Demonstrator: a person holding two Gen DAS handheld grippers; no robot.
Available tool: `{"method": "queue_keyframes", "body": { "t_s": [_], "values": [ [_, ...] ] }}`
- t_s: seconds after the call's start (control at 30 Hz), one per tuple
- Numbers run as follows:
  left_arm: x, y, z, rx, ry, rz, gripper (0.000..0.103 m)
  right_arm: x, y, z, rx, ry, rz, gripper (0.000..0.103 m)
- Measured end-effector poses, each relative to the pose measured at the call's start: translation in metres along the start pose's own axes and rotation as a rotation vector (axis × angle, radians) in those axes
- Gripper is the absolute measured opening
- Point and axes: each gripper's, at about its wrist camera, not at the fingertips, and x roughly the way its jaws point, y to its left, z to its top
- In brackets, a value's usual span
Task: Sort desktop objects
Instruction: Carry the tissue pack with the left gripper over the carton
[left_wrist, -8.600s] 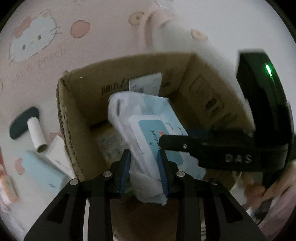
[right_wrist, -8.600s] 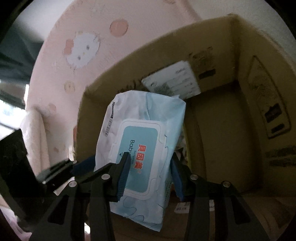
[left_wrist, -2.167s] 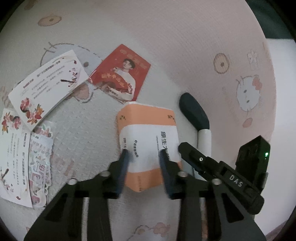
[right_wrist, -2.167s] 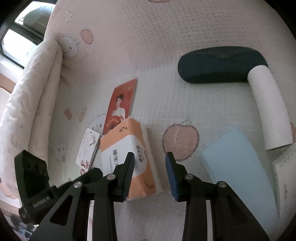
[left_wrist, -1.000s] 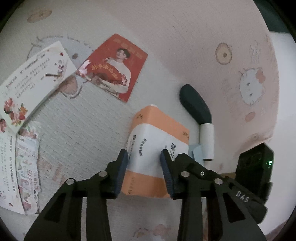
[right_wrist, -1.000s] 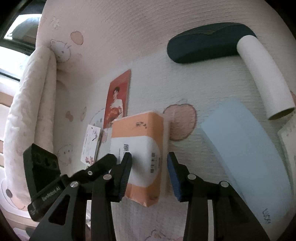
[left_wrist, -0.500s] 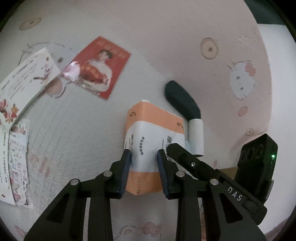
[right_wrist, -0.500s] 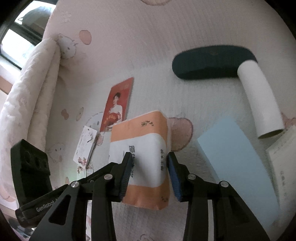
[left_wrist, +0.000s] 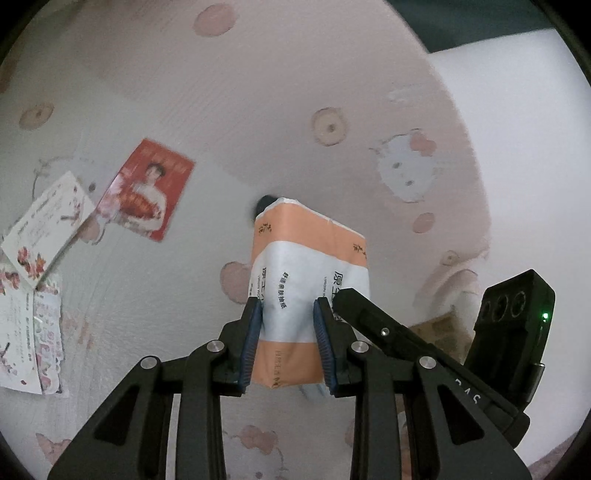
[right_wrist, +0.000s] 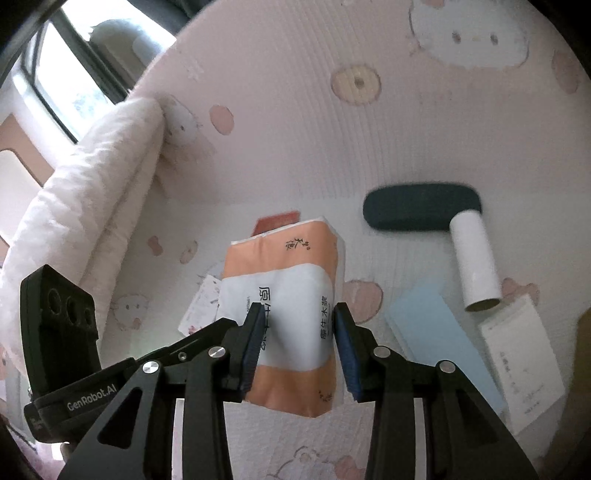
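An orange and white tissue pack (left_wrist: 295, 288) hangs in the air above the pink blanket, gripped from two sides. My left gripper (left_wrist: 287, 314) is shut on its white middle band, blue pads pressing both faces. My right gripper (right_wrist: 298, 321) is shut on the same tissue pack (right_wrist: 291, 314), and its black body shows at the right of the left wrist view. The left gripper's body appears at the lower left of the right wrist view.
A red photo card (left_wrist: 147, 188) and flowered paper cards (left_wrist: 44, 229) lie at the left. A dark case (right_wrist: 421, 206), a white tube (right_wrist: 476, 254), a light blue box (right_wrist: 439, 336) and a white notepad (right_wrist: 521, 354) lie at the right. A cardboard corner (left_wrist: 439, 328) shows low right.
Both grippers have lifted the tissue pack off the blanket; it now hangs higher, and the cards and case have dropped away beneath. The left jaws closed onto the pack.
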Motion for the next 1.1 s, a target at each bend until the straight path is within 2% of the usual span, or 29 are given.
{"method": "queue_keyframes", "body": {
  "t_s": [0.23, 0.37, 0.53, 0.73, 0.87, 1.1],
  "values": [
    [-0.034, -0.03, -0.008, 0.045, -0.046, -0.091, 0.032, -0.058, 0.03, -0.007, -0.066, -0.103, -0.056, 0.035],
    [-0.055, -0.056, -0.016, 0.103, -0.081, -0.117, 0.032, -0.091, 0.039, -0.012, -0.084, -0.163, -0.065, 0.035],
    [-0.078, -0.085, -0.03, 0.157, -0.134, -0.106, 0.032, -0.129, 0.04, -0.02, -0.109, -0.221, -0.02, 0.035],
    [-0.092, -0.115, -0.044, 0.237, -0.173, -0.071, 0.032, -0.156, 0.037, -0.025, -0.112, -0.256, 0.019, 0.035],
    [-0.085, -0.129, -0.046, 0.284, -0.165, -0.073, 0.032, -0.167, 0.028, -0.026, -0.102, -0.277, 0.01, 0.035],
    [-0.055, -0.143, -0.049, 0.293, -0.079, -0.124, 0.032, -0.184, 0.002, -0.029, -0.065, -0.285, -0.043, 0.035]
  ]
}}
